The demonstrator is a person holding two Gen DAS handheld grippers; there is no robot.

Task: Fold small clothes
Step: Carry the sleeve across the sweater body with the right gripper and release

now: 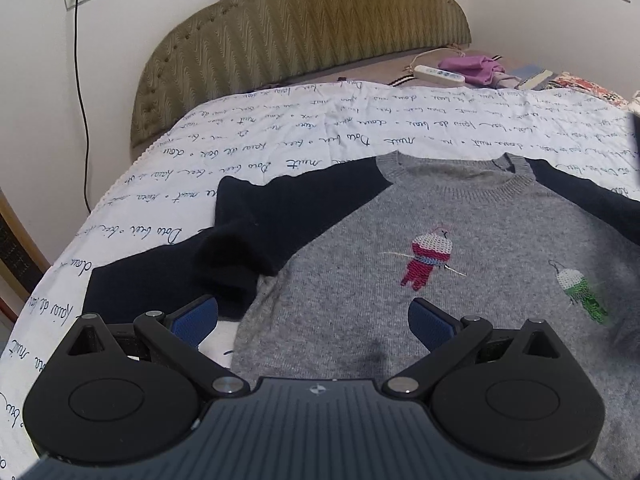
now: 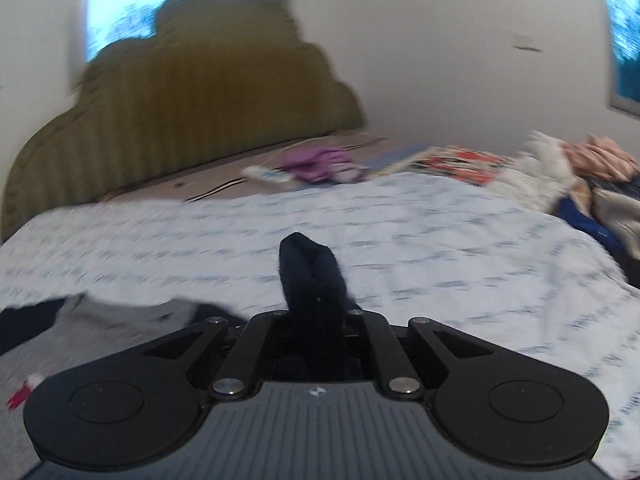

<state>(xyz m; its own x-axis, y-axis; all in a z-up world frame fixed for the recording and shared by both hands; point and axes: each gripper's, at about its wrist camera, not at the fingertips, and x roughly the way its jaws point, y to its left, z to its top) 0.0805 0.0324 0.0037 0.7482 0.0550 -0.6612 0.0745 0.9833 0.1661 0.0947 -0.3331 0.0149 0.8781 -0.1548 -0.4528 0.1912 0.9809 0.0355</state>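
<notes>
the sweater (image 1: pixel 460 240) lies flat, face up, on the bed cover (image 1: pixel 280 136), collar toward the headboard (image 1: pixel 304 28), so its long axis runs away from the wrist cameras. the right gripper (image 2: pixel 316 312) is clamped on the dark cuff (image 2: pixel 310 276) of one sleeve, which pokes up between its fingers; that sleeve probably gets carried across the grey body, off to the lower left in the right wrist view. the left gripper (image 1: pixel 314 320) hovers over the hem with fingers apart, empty, the other sleeve (image 1: pixel 240 224) crumpled just beyond its left pad. no containers in view.
</notes>
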